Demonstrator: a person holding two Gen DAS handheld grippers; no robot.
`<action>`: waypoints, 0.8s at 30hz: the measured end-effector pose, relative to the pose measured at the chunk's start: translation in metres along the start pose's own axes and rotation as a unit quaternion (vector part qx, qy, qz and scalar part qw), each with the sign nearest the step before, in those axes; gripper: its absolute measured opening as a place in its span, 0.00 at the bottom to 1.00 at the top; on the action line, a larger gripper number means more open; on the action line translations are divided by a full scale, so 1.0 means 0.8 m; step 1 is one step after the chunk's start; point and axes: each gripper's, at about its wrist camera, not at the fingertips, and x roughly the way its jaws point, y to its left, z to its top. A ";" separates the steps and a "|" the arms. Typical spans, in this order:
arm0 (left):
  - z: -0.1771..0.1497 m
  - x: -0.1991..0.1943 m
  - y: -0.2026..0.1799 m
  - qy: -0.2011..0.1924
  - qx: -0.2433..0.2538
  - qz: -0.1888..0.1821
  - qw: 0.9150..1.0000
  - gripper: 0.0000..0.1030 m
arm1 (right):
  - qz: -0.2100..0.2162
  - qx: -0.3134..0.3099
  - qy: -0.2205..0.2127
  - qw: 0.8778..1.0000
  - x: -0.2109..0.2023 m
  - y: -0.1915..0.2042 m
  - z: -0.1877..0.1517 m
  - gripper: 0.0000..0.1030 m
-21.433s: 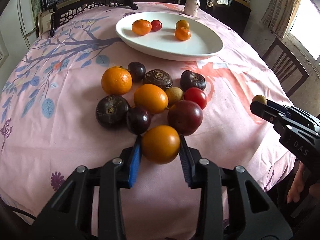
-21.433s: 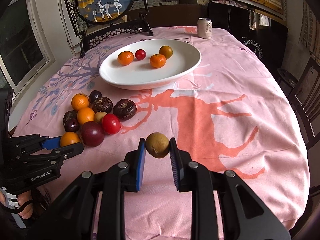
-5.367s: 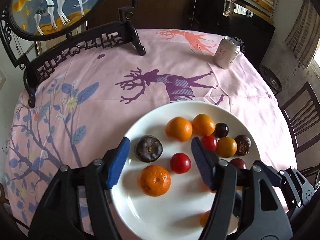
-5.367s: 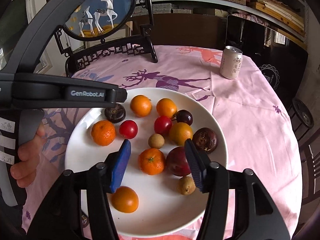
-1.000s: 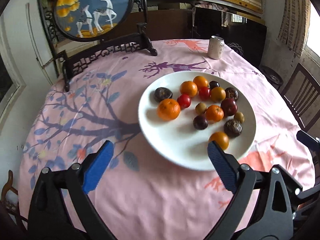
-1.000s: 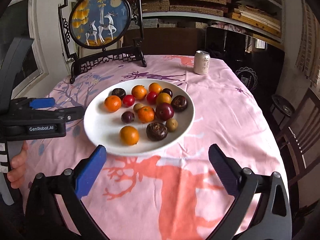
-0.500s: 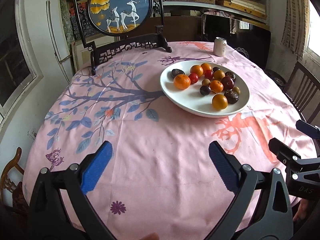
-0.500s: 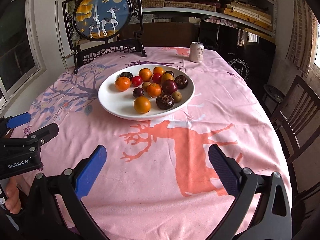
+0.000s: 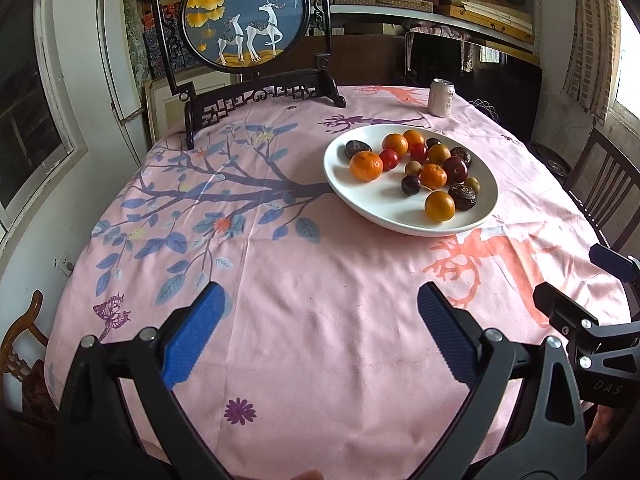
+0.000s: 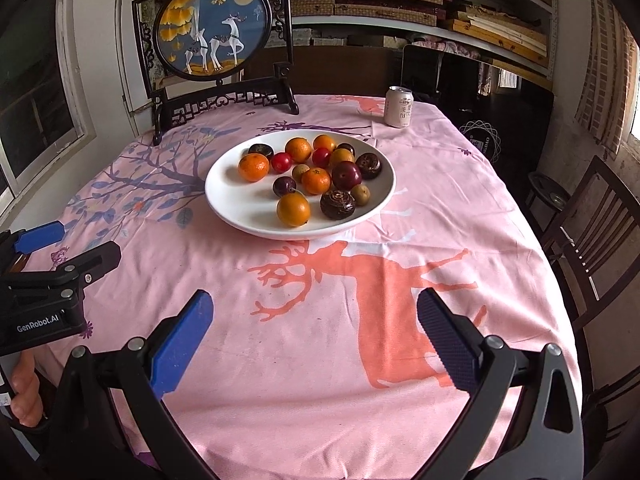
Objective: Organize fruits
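Observation:
A white plate stands on the far half of the pink-clothed table and holds several fruits: oranges, red and dark plums, brown wrinkled fruits and small tan ones. My left gripper is wide open and empty, low over the near edge of the table, far from the plate. My right gripper is also wide open and empty over the near edge. Each gripper shows at the side of the other's view.
A drink can stands behind the plate. A round deer picture on a black carved stand is at the table's far left. Wooden chairs stand to the right. Shelves fill the back wall.
Both grippers have drawn back from the plate toward the near table edge, open and empty. All fruits that lay on the cloth are on the plate.

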 end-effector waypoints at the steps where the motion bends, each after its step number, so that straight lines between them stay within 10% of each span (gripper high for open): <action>1: 0.000 0.000 0.000 0.000 -0.001 0.001 1.000 0.96 | 0.001 0.000 0.000 1.000 0.000 0.000 0.000 0.99; 24: 0.000 0.005 0.006 0.010 -0.012 -0.004 1.000 0.97 | 0.004 -0.003 0.001 1.000 0.000 0.005 0.000 0.99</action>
